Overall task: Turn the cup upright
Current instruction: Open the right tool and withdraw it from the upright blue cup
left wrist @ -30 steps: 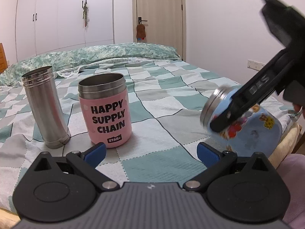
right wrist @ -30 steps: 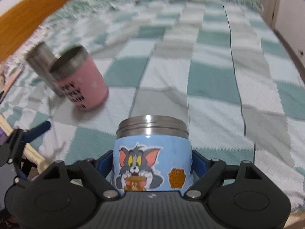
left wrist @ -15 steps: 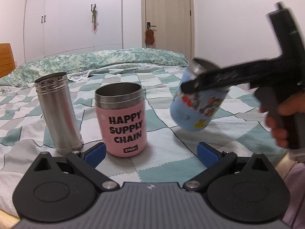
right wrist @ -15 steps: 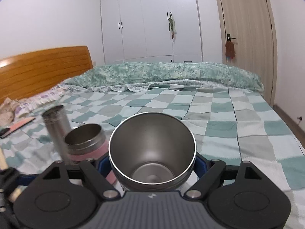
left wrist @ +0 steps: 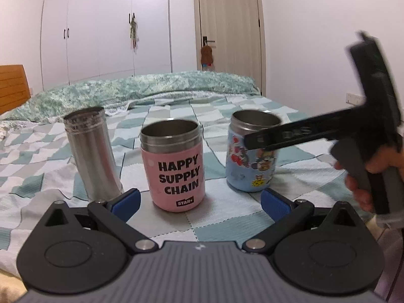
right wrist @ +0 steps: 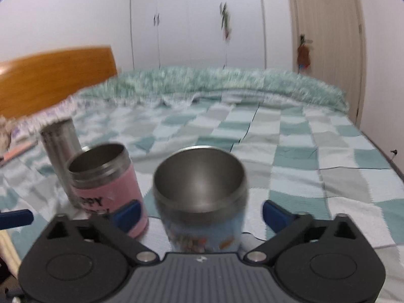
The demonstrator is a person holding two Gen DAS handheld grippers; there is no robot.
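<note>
The light-blue steel cup with cartoon stickers [left wrist: 251, 160] stands upright, mouth up, on the green-and-white checked bedspread [left wrist: 290, 156]. In the right wrist view the right gripper [right wrist: 200, 213] has its blue fingers [right wrist: 274, 214] spread wide on either side of the cup [right wrist: 202, 202], apart from its wall. Just beside the cup stands the pink steel cup lettered HAPPY SUPPLY CHAIN [left wrist: 174, 166], and beyond that a tall plain steel tumbler [left wrist: 89, 151], both upright. The left gripper [left wrist: 199, 200] hangs low before the pink cup, its blue fingers [left wrist: 126, 200] spread and holding nothing.
</note>
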